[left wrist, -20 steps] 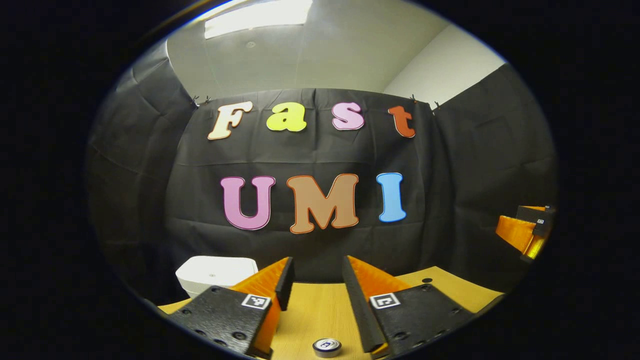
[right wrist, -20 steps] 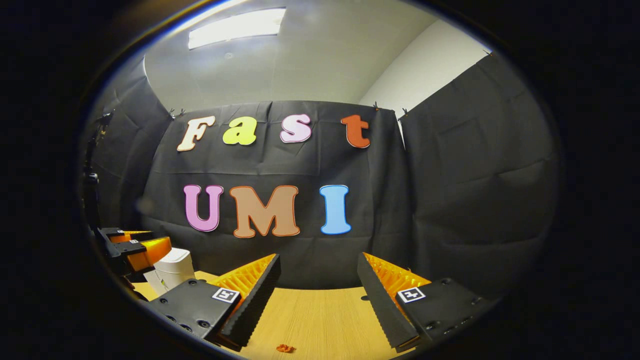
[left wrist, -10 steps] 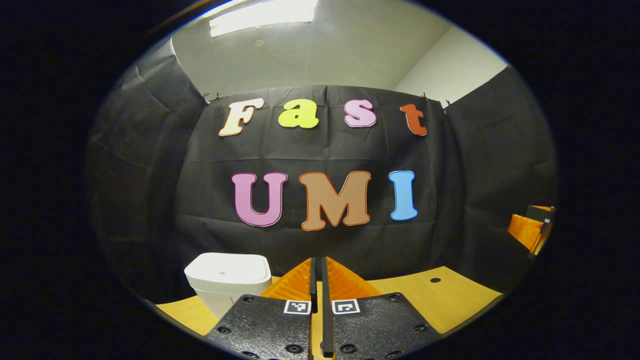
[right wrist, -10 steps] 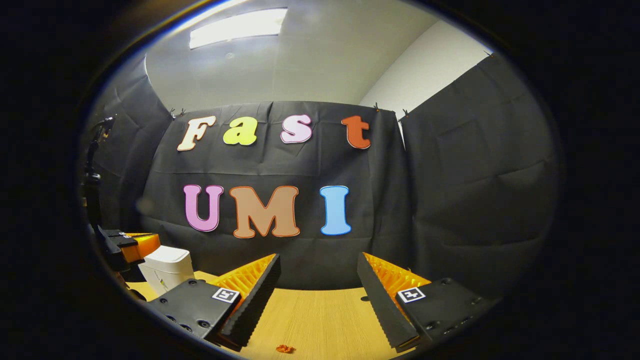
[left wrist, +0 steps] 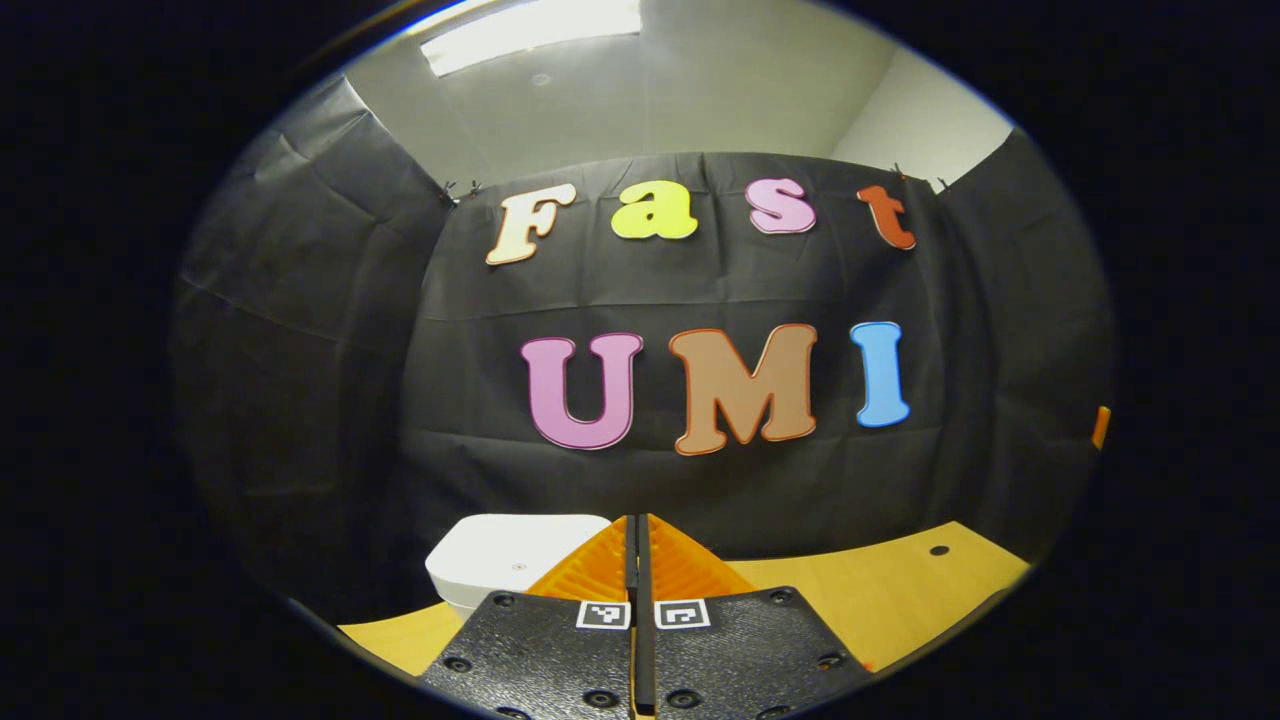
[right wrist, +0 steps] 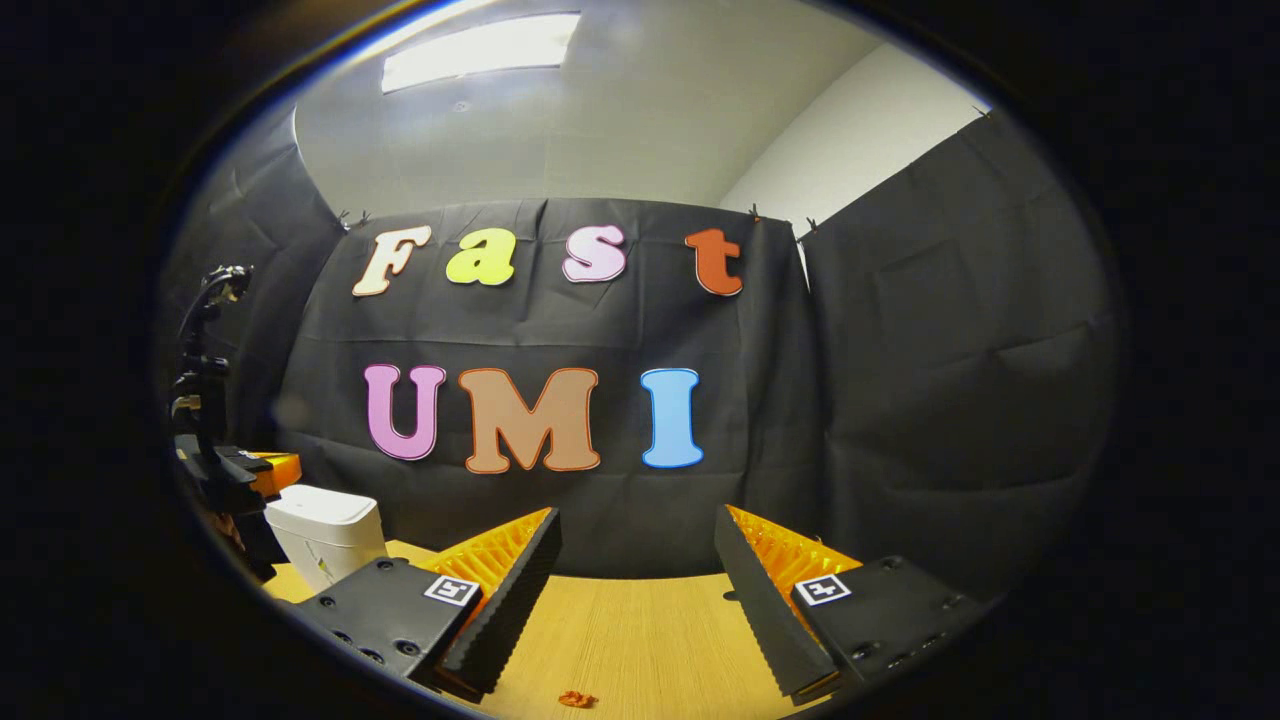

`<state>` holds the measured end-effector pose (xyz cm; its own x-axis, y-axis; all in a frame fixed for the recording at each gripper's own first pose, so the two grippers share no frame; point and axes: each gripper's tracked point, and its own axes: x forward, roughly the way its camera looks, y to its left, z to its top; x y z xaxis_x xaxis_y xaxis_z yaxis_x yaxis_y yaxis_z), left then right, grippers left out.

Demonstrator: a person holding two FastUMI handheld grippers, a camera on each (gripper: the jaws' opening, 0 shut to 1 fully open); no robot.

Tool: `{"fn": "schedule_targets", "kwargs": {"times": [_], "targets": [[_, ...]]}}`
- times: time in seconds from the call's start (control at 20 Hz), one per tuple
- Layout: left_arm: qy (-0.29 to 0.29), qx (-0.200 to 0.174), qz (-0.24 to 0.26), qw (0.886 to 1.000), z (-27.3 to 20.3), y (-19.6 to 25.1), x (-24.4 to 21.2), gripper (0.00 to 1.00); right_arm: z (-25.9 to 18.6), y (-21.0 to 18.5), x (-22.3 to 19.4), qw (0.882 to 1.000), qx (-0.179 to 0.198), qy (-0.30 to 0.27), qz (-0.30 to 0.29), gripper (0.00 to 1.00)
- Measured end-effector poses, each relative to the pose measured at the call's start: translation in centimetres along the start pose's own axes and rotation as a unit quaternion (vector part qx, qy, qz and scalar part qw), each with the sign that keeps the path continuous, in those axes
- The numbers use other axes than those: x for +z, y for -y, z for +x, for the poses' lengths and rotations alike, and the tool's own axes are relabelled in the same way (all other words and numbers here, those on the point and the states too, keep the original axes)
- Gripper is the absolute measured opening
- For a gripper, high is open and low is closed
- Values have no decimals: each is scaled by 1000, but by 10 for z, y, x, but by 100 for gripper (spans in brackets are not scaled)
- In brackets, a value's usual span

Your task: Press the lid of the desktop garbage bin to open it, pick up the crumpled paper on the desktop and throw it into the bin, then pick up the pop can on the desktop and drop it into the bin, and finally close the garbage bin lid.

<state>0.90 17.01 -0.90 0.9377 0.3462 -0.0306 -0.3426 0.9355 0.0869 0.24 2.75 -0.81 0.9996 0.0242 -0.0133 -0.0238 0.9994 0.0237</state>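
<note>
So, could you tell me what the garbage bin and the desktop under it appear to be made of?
The garbage bin looks like white moulded plastic with a smooth, slightly satin finish: rounded corners, an even colour and a soft sheen on its lid. The desktop appears to be light wood or a wood-look laminate: fine parallel grain lines run along it and the surface is matt. Which of the two cannot be told.
</note>
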Motion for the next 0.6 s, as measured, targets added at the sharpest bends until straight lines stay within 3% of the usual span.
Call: {"fn": "schedule_targets", "kwargs": {"times": [0.3, 0.6], "targets": [[-38, 43, -12, 998, 43, -51, -30, 0, -2, -4, -4, 1000, -18, -7, -10, 98], [-84, 63, -21, 994, 67, -75, -73, 0, -6, -12, -9, 999, -28, -18, -18, 98]]}}
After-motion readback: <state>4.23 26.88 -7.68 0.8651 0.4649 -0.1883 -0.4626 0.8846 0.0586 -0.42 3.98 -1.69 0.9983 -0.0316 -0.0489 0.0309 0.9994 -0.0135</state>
